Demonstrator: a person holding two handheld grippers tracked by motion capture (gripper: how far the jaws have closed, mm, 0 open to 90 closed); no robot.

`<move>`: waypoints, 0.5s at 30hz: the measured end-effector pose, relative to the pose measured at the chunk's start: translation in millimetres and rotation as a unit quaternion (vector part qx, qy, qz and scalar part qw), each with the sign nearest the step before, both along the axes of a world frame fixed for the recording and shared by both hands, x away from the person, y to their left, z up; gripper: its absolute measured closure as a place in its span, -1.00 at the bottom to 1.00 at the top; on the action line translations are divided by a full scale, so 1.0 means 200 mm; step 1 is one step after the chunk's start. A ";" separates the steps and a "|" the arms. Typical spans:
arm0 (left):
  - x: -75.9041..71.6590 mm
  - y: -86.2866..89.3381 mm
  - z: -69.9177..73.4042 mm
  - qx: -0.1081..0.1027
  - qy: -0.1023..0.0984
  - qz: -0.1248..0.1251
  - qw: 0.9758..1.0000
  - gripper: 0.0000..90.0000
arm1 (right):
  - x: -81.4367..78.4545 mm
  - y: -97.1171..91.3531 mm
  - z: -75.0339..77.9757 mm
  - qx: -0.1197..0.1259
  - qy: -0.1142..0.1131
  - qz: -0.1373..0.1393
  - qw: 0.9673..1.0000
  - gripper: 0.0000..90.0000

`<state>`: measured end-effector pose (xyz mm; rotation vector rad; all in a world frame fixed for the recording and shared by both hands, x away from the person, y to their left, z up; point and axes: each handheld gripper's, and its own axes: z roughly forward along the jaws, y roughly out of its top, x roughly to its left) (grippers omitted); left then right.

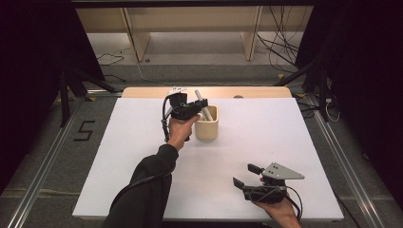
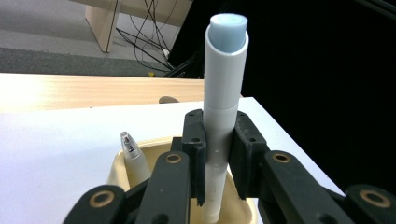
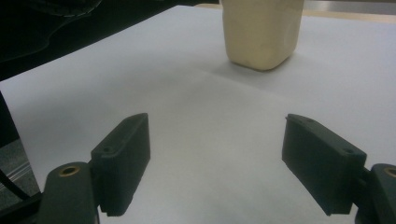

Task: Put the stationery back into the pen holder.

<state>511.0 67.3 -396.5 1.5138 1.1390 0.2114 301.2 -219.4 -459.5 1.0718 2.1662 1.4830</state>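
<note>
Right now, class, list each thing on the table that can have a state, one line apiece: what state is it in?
White marker: upright, capped, clamped by the left tongs, lower end in the cup.
Left tongs: shut on the white marker.
Cream cup: upright on the white table, open-topped.
Pen: resting in the cream cup, leaning on its rim.
Right tongs: open, nothing between them, low over the table.

smooth matt marker [image 2: 226, 93], seemingly plastic; matt cream cup [image 3: 261, 32]

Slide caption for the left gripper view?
Left tongs clamp a white marker upright over the cream cup.
</note>
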 end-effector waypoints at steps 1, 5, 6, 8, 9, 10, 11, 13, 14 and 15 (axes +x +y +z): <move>0.00 0.00 -0.01 0.002 0.000 0.000 1.000 0.71 | 0.00 0.00 0.00 0.000 0.000 0.000 1.000 -0.46; 0.00 0.00 -0.02 0.004 0.003 0.000 1.000 0.70 | 0.00 0.00 0.00 0.000 -0.001 0.001 1.000 -0.46; 0.00 0.00 -0.02 0.004 0.004 0.000 1.000 0.70 | 0.00 0.00 0.00 0.000 -0.001 0.001 1.000 -0.46; 0.00 0.00 -0.01 0.003 0.006 -0.002 1.000 0.62 | 0.00 0.00 0.00 0.000 0.000 0.002 1.000 -0.46; 0.00 0.00 -0.01 0.004 0.010 -0.001 1.000 0.52 | 0.00 0.00 0.00 0.000 0.000 0.001 1.000 -0.46; 0.00 0.00 -0.01 0.005 0.014 -0.002 1.000 0.41 | 0.00 0.00 0.00 0.000 0.000 0.001 1.000 -0.46; 0.00 0.00 0.00 0.007 0.014 -0.001 1.000 0.31 | 0.00 0.00 0.00 -0.001 -0.001 0.002 1.000 -0.46; 0.00 0.01 0.01 0.009 0.019 0.003 1.000 0.13 | 0.00 0.00 0.00 0.000 0.000 0.001 1.000 -0.46; -0.01 0.02 0.02 0.011 0.020 0.007 1.000 0.05 | 0.00 0.00 0.00 -0.001 0.000 0.001 1.000 -0.46; -0.01 0.02 0.02 0.015 0.021 0.011 1.000 -0.03 | 0.00 0.00 0.00 -0.001 0.000 0.001 1.000 -0.46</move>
